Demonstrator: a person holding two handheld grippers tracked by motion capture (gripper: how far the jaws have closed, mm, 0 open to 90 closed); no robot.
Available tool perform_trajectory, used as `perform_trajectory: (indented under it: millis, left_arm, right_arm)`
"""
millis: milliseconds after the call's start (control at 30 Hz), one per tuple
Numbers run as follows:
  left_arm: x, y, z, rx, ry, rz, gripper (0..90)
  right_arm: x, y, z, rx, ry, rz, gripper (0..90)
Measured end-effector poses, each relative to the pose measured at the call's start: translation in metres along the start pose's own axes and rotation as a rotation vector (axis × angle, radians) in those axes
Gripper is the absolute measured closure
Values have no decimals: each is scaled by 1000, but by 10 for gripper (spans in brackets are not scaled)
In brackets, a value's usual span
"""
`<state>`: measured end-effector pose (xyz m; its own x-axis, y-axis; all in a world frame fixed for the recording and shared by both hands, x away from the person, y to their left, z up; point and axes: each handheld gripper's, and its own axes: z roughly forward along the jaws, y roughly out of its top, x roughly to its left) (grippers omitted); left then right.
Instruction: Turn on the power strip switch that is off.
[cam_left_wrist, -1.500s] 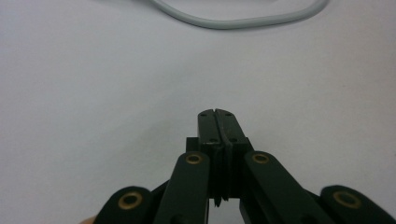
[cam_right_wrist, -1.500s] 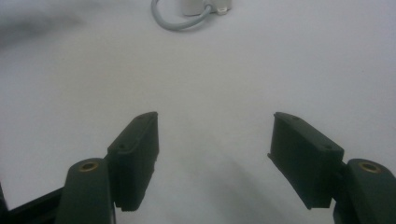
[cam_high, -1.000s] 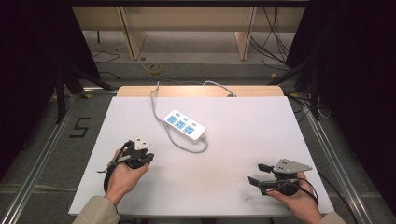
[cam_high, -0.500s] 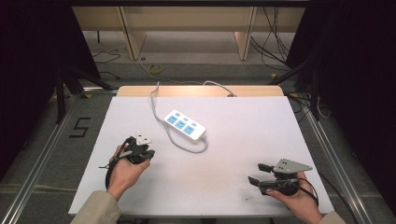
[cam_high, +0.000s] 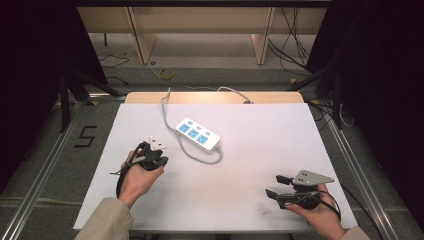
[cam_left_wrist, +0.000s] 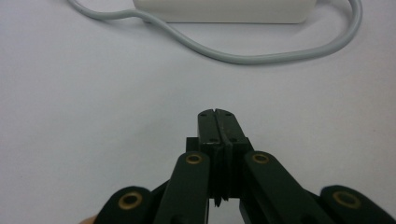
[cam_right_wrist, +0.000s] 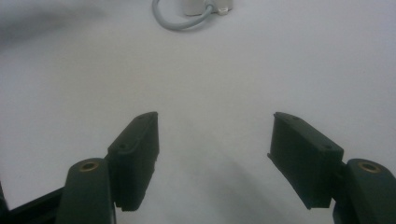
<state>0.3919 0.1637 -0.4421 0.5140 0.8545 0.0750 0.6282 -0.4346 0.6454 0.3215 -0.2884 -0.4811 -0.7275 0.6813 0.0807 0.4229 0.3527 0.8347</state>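
We hold our left gripper pinched closed near the white plastic power strip with blue sockets mid-table; our right gripper rests wide apart, empty, far off.

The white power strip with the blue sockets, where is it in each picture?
High view: power strip lies at the table's middle, toward the far edge.
Left gripper view: top edge, its side wall.
Right gripper view: top edge, small.
Shared landmark: its looping grey cable.
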Motion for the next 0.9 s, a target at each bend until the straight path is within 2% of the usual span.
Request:
perform_trajectory:
  millis: [900]
  left_arm:
    - [7, 20, 5, 28, 12, 18, 898]
  right_arm:
    - [0, 0, 1, 8, 1, 0, 336]
